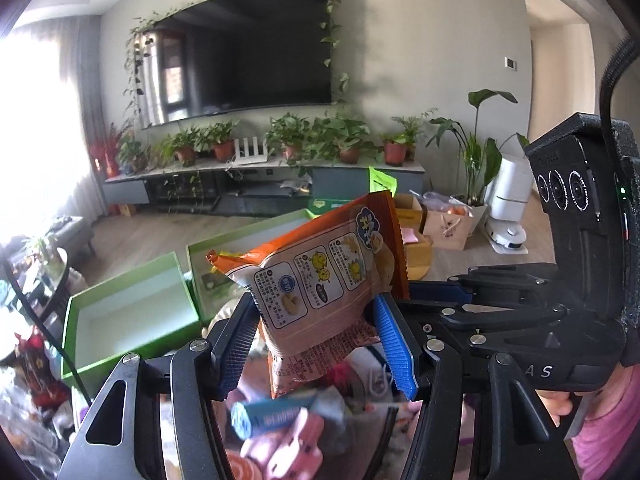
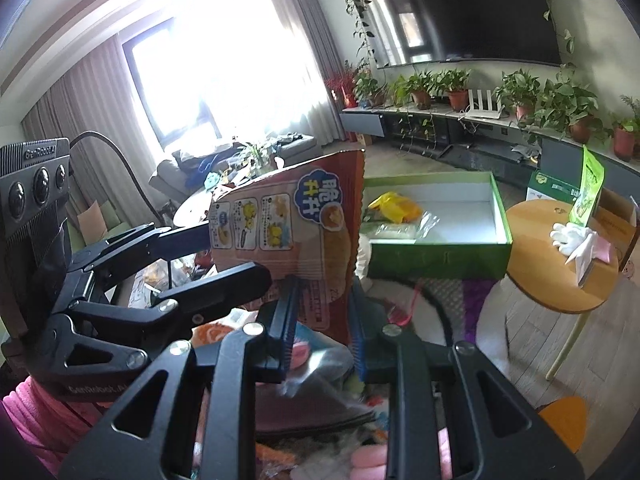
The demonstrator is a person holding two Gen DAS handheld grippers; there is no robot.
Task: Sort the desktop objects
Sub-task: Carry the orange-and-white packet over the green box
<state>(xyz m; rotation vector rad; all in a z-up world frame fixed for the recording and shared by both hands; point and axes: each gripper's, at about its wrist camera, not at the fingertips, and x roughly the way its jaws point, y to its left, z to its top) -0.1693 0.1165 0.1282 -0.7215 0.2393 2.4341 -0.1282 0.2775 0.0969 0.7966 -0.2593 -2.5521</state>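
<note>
Gripping an orange snack bag (image 1: 320, 280) from both sides, the two tongs hold it up above a cluttered bench. The left tongs (image 1: 316, 344) point forward and slightly up, their blue-ribbed fingers (image 1: 394, 344) pressed against the bag's lower half, so the bag stands nearly upright between them. In the right wrist view, the right tongs (image 2: 322, 320) reach in from below and close on the bag's bottom edge, just beside the left tongs, whose black linkage crosses from the left side of that view. A pink sleeve (image 2: 36, 420) shows behind the left tool. Beyond the bag sit two open green boxes: one (image 1: 132, 316) looks bare inside, the other (image 2: 440, 224) holds a yellow packet (image 2: 394, 206) and some clear wrapping. Blurred small items, among them a blue tube (image 1: 268, 416), lie under the bag.
</note>
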